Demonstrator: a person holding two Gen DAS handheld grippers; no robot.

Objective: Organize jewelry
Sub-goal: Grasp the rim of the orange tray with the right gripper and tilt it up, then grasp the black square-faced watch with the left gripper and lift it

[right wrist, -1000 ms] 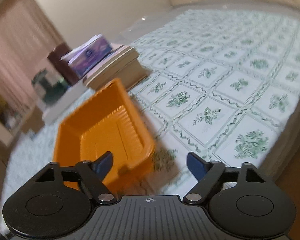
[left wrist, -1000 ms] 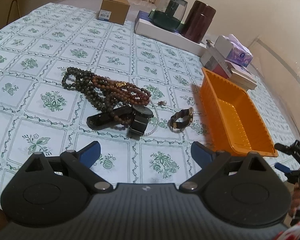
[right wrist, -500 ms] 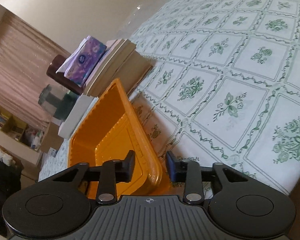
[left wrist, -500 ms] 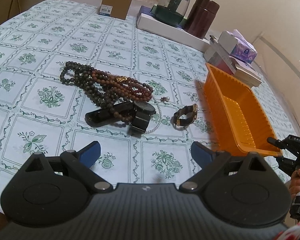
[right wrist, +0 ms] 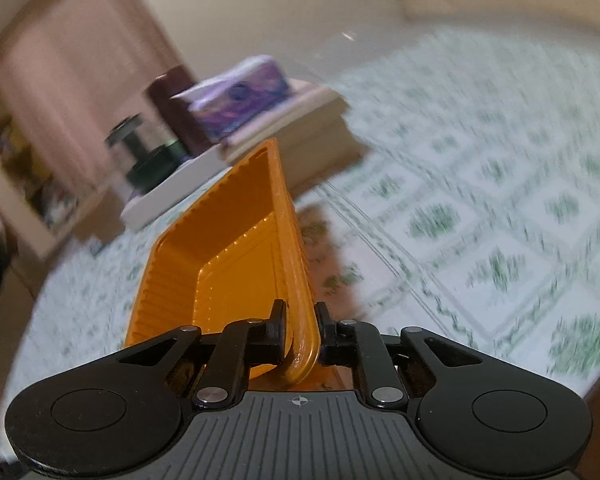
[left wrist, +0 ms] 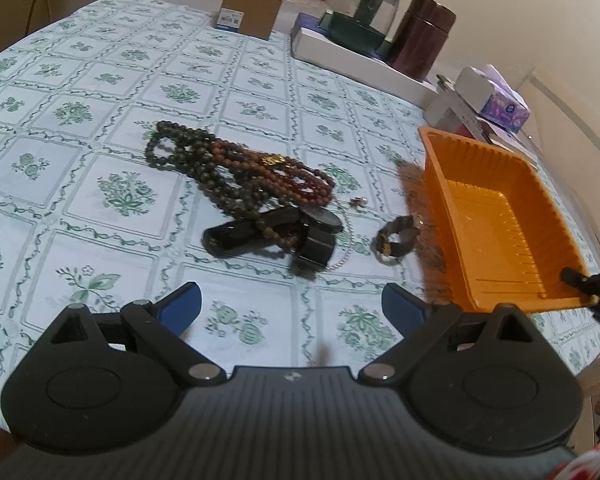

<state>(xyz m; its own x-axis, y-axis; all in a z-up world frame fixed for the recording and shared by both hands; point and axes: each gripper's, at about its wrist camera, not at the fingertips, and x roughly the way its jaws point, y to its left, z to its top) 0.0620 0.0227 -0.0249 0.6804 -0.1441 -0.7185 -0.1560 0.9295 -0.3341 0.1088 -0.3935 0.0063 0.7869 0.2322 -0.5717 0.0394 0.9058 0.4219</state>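
Jewelry lies heaped on the flowered tablecloth: dark green beads (left wrist: pixel 188 160), red-brown beads (left wrist: pixel 288 178), a black watch (left wrist: pixel 284 232), a thin pearl strand (left wrist: pixel 346 250) and a small dark bracelet watch (left wrist: pixel 398 236). My left gripper (left wrist: pixel 290 300) hovers open just in front of the heap, holding nothing. To the right stands the orange tray (left wrist: pixel 496 216), empty and tipped up on one side. My right gripper (right wrist: pixel 302 320) has its jaws closing on the near corner rim of the orange tray (right wrist: pixel 220 264), with the pads pressing on it. Its tip (left wrist: pixel 580 280) also shows in the left wrist view.
Along the far side stand a cardboard box (left wrist: pixel 252 12), a white flat box (left wrist: pixel 352 56) bearing a glass jar (left wrist: pixel 364 12), a brown canister (left wrist: pixel 424 36), and a tissue pack (left wrist: pixel 496 98) on stacked books. The table's edge runs close behind the tray at right.
My right gripper closed from wide open onto the tray's corner rim, and the tray has tipped up and shifted slightly. The left gripper and the jewelry stayed put.
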